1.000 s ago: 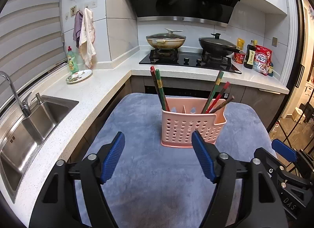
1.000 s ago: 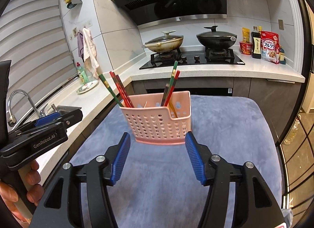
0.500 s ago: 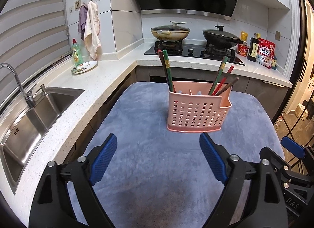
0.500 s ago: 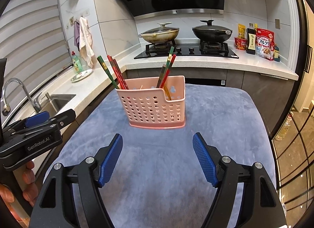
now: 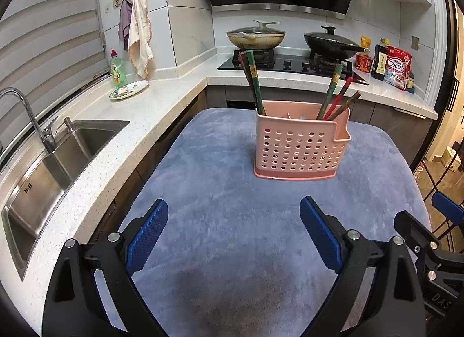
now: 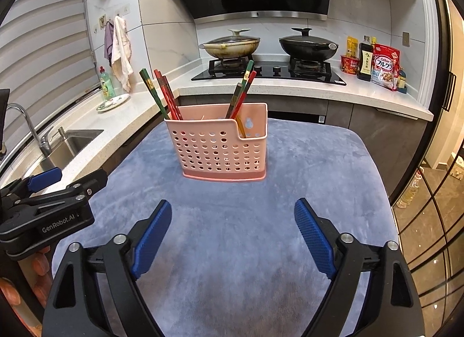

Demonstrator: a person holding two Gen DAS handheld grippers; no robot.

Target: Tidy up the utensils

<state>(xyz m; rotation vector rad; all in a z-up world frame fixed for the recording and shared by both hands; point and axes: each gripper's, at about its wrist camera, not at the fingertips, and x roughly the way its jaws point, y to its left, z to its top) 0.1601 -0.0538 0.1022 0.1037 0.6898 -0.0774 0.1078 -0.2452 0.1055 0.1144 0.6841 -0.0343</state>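
Note:
A pink perforated utensil holder stands upright on a blue-grey plush cloth. Several red, green and brown chopsticks lean out of its left and right compartments. My left gripper hovers over the cloth in front of the holder, its jaws still opening with nothing between them. My right gripper is likewise short of the holder, jaws opening and empty. The left gripper's body shows at the left edge of the right wrist view, held by a hand.
A white counter with a steel sink and tap runs along the left. A plate and green soap bottle sit by the wall. Two lidded pans rest on the hob behind; food packets stand at the right.
Both grippers' jaws have spread wider. Both views have drawn back and sunk a little, so the holder now sits farther beyond the fingertips and stands clear of them.

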